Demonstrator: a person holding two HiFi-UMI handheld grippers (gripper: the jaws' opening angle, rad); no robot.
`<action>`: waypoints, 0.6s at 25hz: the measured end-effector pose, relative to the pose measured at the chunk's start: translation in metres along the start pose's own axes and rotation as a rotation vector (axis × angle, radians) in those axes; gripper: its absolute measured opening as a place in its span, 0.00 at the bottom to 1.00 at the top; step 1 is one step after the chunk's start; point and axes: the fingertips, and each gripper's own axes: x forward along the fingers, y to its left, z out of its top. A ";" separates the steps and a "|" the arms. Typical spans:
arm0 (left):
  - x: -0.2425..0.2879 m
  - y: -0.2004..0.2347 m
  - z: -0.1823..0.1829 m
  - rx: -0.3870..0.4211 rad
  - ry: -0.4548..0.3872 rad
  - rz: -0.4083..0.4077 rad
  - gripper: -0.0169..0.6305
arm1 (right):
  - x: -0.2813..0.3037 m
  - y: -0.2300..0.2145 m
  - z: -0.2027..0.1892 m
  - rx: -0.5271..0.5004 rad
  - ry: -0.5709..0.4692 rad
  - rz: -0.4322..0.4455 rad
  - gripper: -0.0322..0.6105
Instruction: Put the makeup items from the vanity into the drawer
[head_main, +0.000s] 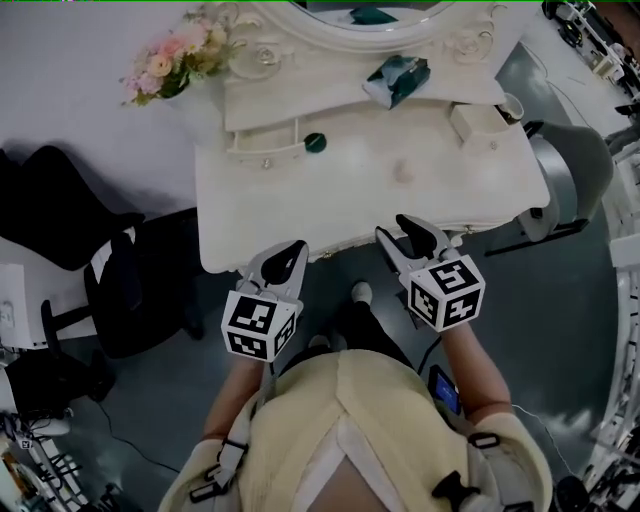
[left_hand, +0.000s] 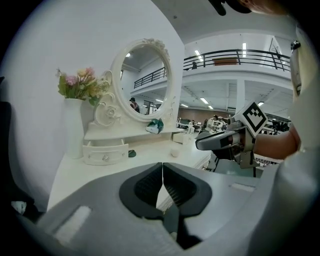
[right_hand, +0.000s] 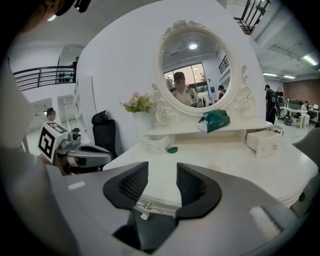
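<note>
- Head view looks steeply down on the white vanity surface. Both grippers hover at its near edge, and neither touches anything on it.
- Left gripper: in its own view the jaws meet tip to tip, closed, with nothing between them.
- Right gripper: in its own view the jaws stand wide apart and hold nothing. Through the gap I see only the front edge of the surface and a small brass knob just under it.
- Green compact: a round, flat item lying on the surface just beside the front of the left drawer.
- The left drawer is the small one under the raised shelf, and it stands pulled out.
- Pale round item: sits alone near the middle of the surface, a little to the right and well apart from both grippers. I cannot tell what it is.
- Teal pouch: lies tilted on the shelf, just below the oval mirror.
- Right drawer: a small box-like drawer at the far right of the surface, also jutting forward.
- Flowers: a pink bunch in a white vase at the back left corner.
- Black chair: stands on the floor to the left of the vanity.
</note>
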 end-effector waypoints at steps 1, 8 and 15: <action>0.010 0.000 0.003 0.002 0.004 0.000 0.04 | 0.004 -0.009 0.001 0.003 0.006 0.001 0.30; 0.066 0.001 0.016 -0.003 0.041 0.002 0.04 | 0.026 -0.063 0.002 0.024 0.042 0.002 0.30; 0.103 0.005 0.016 -0.014 0.080 0.015 0.04 | 0.050 -0.105 -0.002 0.022 0.078 -0.009 0.30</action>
